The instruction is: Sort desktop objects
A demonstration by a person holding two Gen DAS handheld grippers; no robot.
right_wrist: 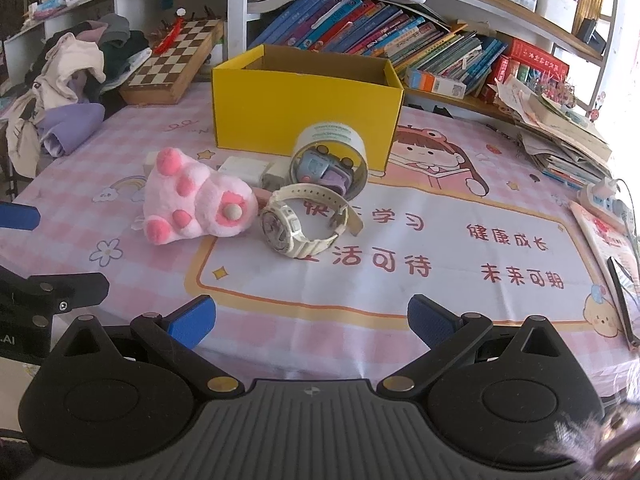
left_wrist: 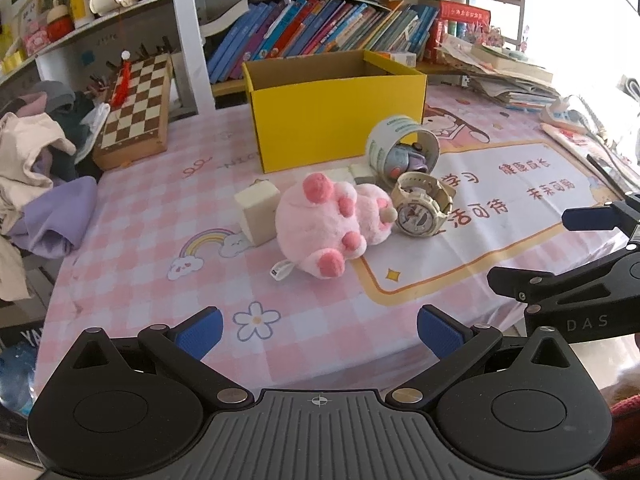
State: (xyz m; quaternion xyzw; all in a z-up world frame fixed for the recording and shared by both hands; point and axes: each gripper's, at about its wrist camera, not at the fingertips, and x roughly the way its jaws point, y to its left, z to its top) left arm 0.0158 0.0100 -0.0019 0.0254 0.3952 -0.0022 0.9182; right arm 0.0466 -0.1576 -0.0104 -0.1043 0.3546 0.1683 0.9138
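From the left wrist, the left hand-held gripper (left_wrist: 319, 330) hangs with its blue pads spread wide and empty above the near edge of the counter (left_wrist: 160, 216). Ahead stands the open yellow box (left_wrist: 336, 120); in front of it lie a pink plush toy (left_wrist: 328, 224), a cream wristwatch (left_wrist: 420, 210) touching the plush, a tape roll (left_wrist: 394, 146) and a pale block (left_wrist: 258, 210). "DAS" is printed on the other tool at right. From the right wrist, the right hand-held gripper (right_wrist: 311, 320) is likewise spread and empty. The wristwatch (right_wrist: 298, 222) lies just before the yellow box (right_wrist: 306, 106), beside the plush (right_wrist: 196, 204); the cloth reads "未来可期".
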